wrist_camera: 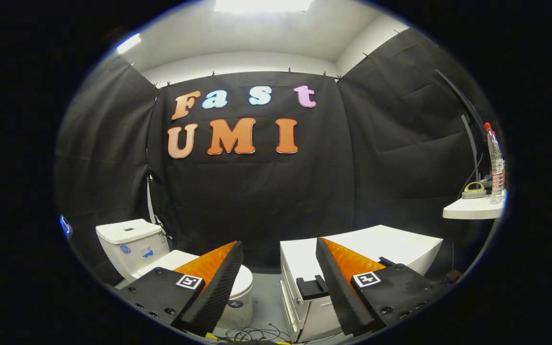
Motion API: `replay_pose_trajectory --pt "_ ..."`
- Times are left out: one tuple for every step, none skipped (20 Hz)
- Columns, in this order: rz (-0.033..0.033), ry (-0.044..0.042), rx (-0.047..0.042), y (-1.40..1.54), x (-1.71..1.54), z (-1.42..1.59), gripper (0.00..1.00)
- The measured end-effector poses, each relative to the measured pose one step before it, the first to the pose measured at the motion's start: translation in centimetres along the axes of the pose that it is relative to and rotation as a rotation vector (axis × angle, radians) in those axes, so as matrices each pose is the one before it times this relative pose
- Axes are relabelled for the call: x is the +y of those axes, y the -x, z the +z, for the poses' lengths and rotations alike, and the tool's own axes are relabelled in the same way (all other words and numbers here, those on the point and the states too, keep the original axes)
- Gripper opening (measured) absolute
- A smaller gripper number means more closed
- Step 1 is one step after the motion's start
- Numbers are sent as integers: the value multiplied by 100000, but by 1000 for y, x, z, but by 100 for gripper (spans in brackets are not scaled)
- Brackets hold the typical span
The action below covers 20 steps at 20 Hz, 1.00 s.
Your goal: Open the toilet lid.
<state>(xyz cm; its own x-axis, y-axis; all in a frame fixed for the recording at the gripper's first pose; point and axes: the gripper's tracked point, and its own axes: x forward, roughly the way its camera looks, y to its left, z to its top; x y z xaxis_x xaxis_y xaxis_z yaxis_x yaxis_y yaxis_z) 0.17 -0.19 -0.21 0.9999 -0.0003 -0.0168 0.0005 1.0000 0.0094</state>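
I hold the gripper (280,249) well above the floor, and its two fingers (218,282) stand wide apart with nothing between them but open air. The toilet (161,261) sits ahead and below on the left side, against the black cloth wall. Its white tank (130,242) rises beyond the left finger, and the toilet lid (244,280) lies flat and closed on the bowl, partly hidden behind that left finger; I see its rounded front edge poking out just past the finger's inner side. No finger touches the lid; it is apart from them, lower and farther off.

Beyond the right finger stands a white cabinet (376,244) with drawers on its near face, and a small black piece (312,287) rests at the near edge of its top, close to the right finger in my view. Between toilet and cabinet runs a strip of grey floor (266,297), with loose black cables (252,333) lying on it just below the fingers.

Farther right, higher up, a white desk (472,208) juts in from the side. On its edge stands a clear water bottle (495,163) with a red cap, upright, and just beside it lies a small greyish object (474,190) I cannot identify. A dark monitor (467,120) stands behind them, seen edge-on.
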Motion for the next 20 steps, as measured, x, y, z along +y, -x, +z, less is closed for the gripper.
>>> replay_pose_trajectory --pt "-29 -55 90 8 -14 29 98" --pt "-50 26 27 -58 49 -1 98" --pt "-34 0 -19 98 -2 82 98" --pt "-3 -49 93 -40 -18 -66 98" --pt "-65 -53 96 18 -40 12 98" --pt "-36 -61 95 14 11 4 98" --pt "-31 -117 20 103 -30 9 98" --pt "-51 -114 -24 -7 24 38 98" --pt "-28 -119 -71 35 45 -1 98" --pt "-63 -55 -115 -85 10 43 98" --pt "-36 -99 -83 71 -28 -4 98" --pt "-35 -49 -20 25 62 33 98" --pt "-32 -82 44 38 9 4 98" --pt "-38 -85 88 18 62 8 98" --pt "-35 -22 -24 -130 -71 18 98" --pt "-97 82 -190 6 -65 -36 98" --pt "-59 -219 -199 79 189 253 98" --pt "188 -845 -325 121 311 156 98" --pt "535 -1008 -1382 26 386 310 99" --pt "467 -1104 -966 -118 589 478 99"
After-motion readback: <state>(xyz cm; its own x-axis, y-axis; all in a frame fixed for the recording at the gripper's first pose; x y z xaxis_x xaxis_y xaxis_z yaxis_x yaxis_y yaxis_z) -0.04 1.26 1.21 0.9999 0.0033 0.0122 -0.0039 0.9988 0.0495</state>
